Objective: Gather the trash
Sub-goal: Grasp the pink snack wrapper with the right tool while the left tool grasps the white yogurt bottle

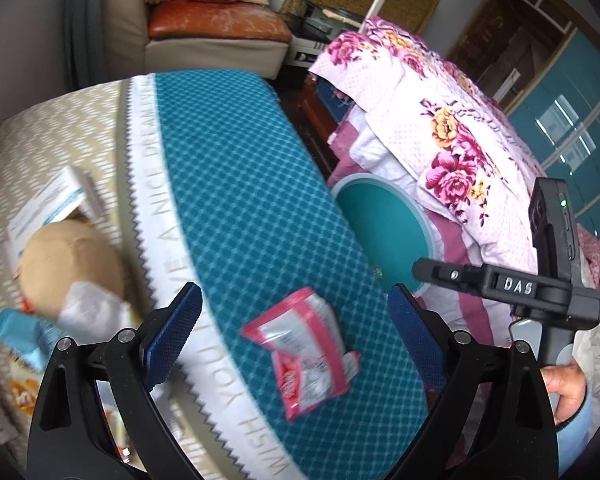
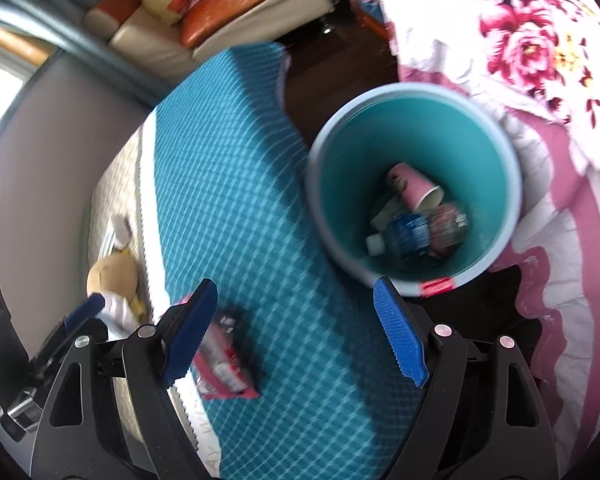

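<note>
A red and silver snack wrapper [image 1: 304, 354] lies on the teal quilted mattress side [image 1: 252, 184]. My left gripper [image 1: 296, 340] is open, its blue pads on either side of the wrapper, not touching it. The wrapper also shows in the right wrist view [image 2: 224, 354], partly behind my left pad. My right gripper [image 2: 296, 332] is open and empty, just in front of the teal bin [image 2: 496, 128]. The bin holds a pink paper cup [image 2: 414, 190], a blue-labelled bottle [image 2: 406, 236] and other litter. The right gripper also shows in the left wrist view [image 1: 420, 268].
A brown crumpled paper ball [image 1: 64, 260], white tissue [image 1: 88, 312], a white box [image 1: 56, 200] and snack packets [image 1: 16, 344] lie on the beige mattress top. A floral quilt [image 1: 432, 120] covers the bed at right. A cream sofa [image 1: 212, 40] stands behind.
</note>
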The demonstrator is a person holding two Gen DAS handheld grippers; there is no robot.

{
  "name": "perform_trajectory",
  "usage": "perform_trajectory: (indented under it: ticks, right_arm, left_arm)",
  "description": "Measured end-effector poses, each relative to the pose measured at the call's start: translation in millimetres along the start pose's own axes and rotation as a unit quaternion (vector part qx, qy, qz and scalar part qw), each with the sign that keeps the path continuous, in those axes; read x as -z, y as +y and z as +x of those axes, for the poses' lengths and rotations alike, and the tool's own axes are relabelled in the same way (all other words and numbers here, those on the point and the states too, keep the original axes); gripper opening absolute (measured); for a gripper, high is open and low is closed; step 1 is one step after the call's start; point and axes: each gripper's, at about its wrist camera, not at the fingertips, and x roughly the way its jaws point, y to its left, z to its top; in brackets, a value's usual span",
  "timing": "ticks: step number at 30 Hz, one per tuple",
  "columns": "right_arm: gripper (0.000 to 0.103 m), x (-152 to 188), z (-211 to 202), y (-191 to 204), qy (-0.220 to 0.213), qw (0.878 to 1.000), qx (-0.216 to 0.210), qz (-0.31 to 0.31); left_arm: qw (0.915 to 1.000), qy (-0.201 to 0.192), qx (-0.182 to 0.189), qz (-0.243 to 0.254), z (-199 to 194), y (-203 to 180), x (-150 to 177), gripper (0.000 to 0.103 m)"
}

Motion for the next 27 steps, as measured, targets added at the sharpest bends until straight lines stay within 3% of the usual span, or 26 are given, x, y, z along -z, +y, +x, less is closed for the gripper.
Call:
perform_trajectory:
  ticks: [11,19,23,26,27]
  right_arm:
    - [0.077,49,44,64,0.053,0.996,0.029,-0.065]
    - [0.075,72,68,91,0.035,0.99,0.079,-0.115]
    - [0.051,79,76,103,0.028,0.985,0.095,-0.142]
    - [0.02,84,75,114,0.034,0.984,0.078,-0.159]
    - [0.02,86,73,120,0.031,0.982,0.078,-0.167]
  left_arm:
    - [0.9995,-0.012,-0.009,-0.029,-31,51,27,0.094]
    - [0.9987,-0.022,-0.025,-0.039,-51,83,42,0.094]
    - [0.9972,-0.035,-0.039,-0.053,-63,102,50,0.094]
    - [0.9951,-0.044,-0.062,-0.064,-75,122,56,0.094]
    - [0.9942,-0.046,-0.069,-0.067,-79,127,57,0.094]
